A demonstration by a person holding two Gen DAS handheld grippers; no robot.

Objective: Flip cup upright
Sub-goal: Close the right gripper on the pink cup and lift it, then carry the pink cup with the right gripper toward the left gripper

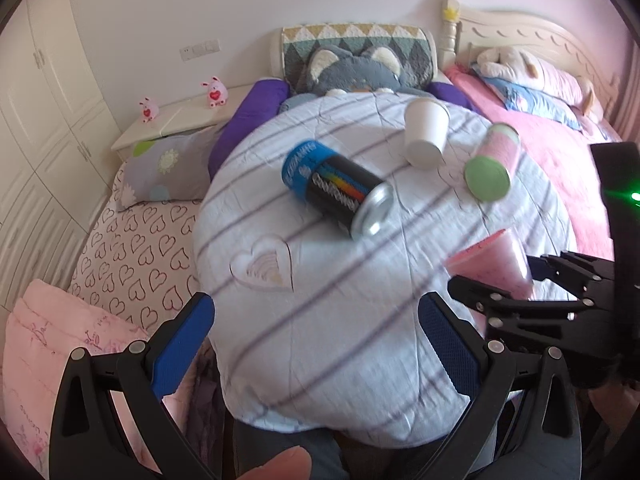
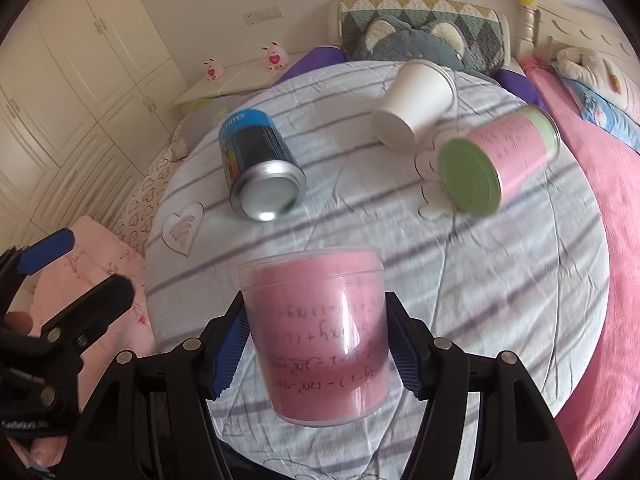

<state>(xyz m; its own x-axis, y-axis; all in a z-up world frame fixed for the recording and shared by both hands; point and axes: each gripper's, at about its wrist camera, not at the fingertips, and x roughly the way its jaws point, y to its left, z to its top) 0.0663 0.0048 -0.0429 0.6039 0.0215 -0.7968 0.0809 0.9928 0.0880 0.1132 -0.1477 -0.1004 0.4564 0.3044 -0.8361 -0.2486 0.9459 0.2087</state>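
My right gripper (image 2: 316, 344) is shut on a clear plastic cup with a pink lining and handwriting (image 2: 320, 332), held above the striped round cushion (image 2: 500, 300); the cup's writing reads upside down and its wider rim faces away from me. The same cup (image 1: 496, 264) shows at the right of the left wrist view, with the right gripper (image 1: 516, 280) around it. My left gripper (image 1: 316, 340) is open and empty over the cushion's near edge. A white paper cup (image 2: 416, 104) lies on its side at the cushion's far side, also in the left wrist view (image 1: 426, 132).
A blue and black can (image 1: 340, 186) lies on its side mid-cushion. A pink tin with a green lid (image 1: 492, 162) lies at the right. Beds, pillows and plush toys surround the cushion; a nightstand (image 1: 176, 120) stands at the far left.
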